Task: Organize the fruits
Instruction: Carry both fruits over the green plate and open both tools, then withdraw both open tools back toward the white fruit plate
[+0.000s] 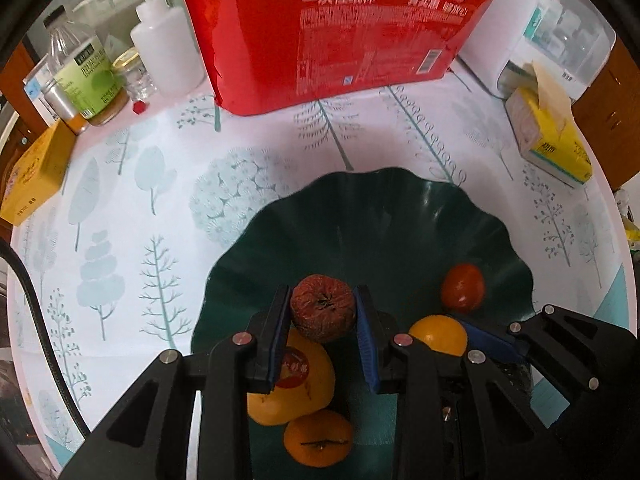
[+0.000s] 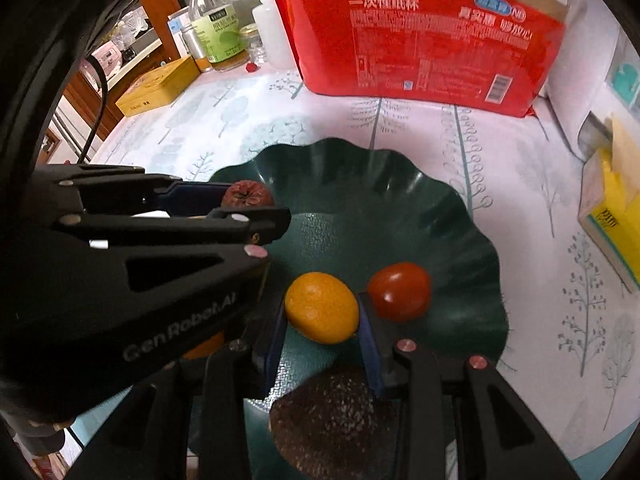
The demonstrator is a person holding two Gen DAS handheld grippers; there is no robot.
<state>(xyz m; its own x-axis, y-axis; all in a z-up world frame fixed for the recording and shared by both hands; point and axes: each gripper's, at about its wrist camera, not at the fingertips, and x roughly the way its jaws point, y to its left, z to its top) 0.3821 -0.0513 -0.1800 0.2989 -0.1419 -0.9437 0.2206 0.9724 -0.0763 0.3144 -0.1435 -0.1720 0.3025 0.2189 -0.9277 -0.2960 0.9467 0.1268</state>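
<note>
**Two grippers, each pinching a fruit over the green plate**

Two hand-held grippers point steeply down into a dark green scalloped plate [image 1: 400, 208] on a tree-patterned tablecloth [image 1: 160, 184].

On the left, the left gripper [image 1: 323, 316] has its blue pads pressed against either side of a wrinkled brown fruit [image 1: 323, 307], stem end toward the camera. Under and behind it in the left wrist view lie a yellow fruit with a red sticker [image 1: 304, 384] and, touching it, an orange citrus fruit [image 1: 318, 442], both on the plate.

To the right of these, the right gripper [image 2: 322, 316] is closed on a small yellow-orange citrus fruit [image 2: 321, 307], a pad on each flank. Just beside its right finger sits a red tomato-like fruit [image 2: 400, 291] on the plate; whether the finger touches it cannot be told. Nearer the right wrist camera lies a dark, rough-skinned avocado [image 2: 324, 420].

Along the far edge of the table, from the left: a yellow box [image 1: 36, 172], a green-labelled bottle [image 1: 82, 68], a small glass jar [image 1: 134, 74], a white plastic bottle [image 1: 166, 46], a red pack of paper cups [image 1: 332, 32], and a yellow tissue pack [image 1: 548, 136]
</note>
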